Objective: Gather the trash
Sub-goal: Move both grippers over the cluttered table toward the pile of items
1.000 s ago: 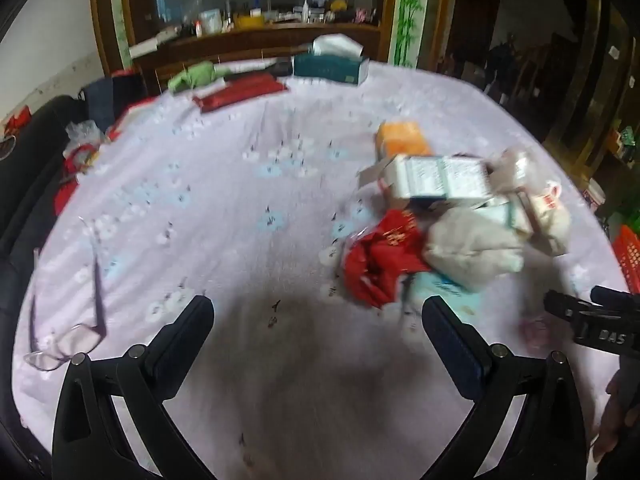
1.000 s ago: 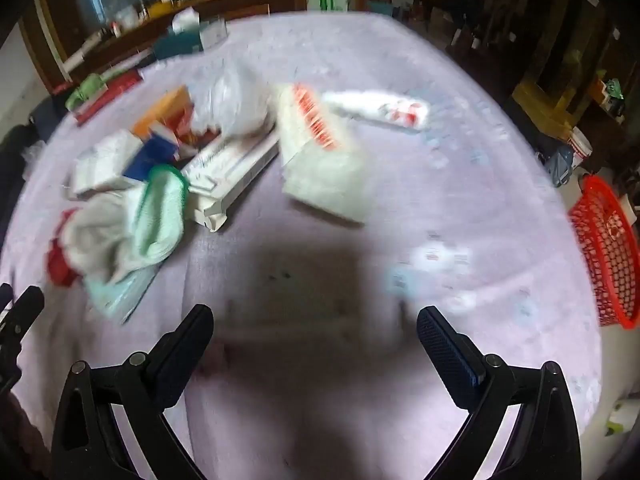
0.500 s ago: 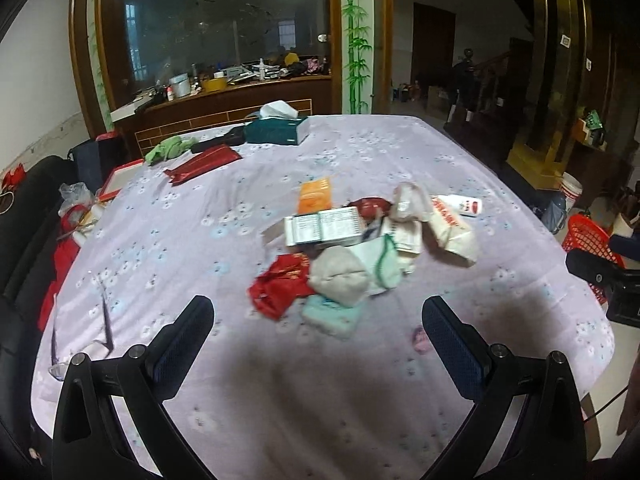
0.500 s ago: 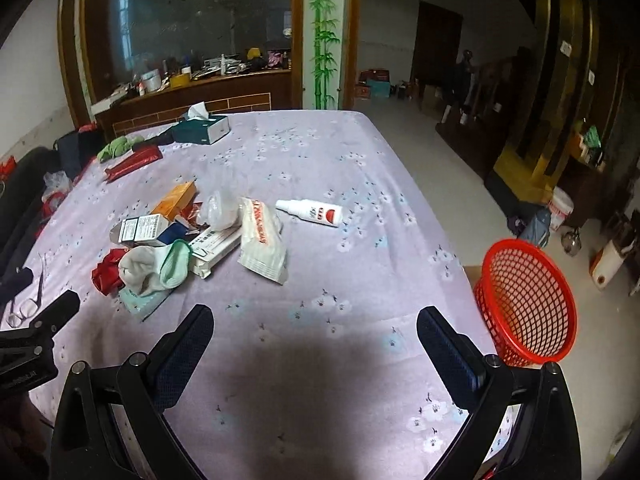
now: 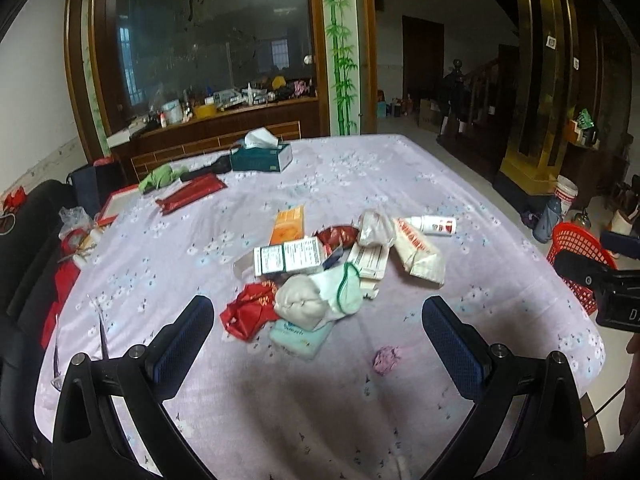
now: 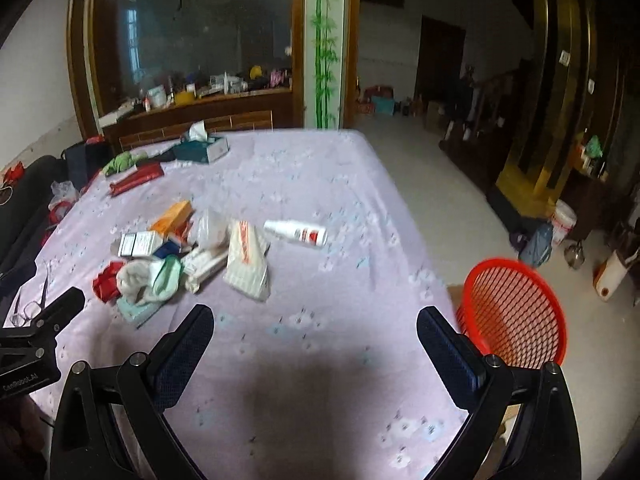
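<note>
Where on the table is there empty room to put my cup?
The near edge between the left gripper and the trash pile is bare except a pink scrap. The far right stretch, beyond the white bottle up to the tissue box, is also bare. The middle pile is crowded.

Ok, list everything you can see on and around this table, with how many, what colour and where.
lilac flowered tablecloth: one, covers table.
teal tissue box: one, far end.
flat red packet: one, far left.
orange carton: one, behind pile.
white printed medicine box: one, pile centre.
crumpled red wrapper: one, pile's near left.
white bundled cloth: one, pile front.
white spray bottle with red label: one, right of pile, lying down.
red mesh plastic basket: one, on the floor by the table's right edge.
left gripper: open, empty.
right gripper: open, empty.
</note>
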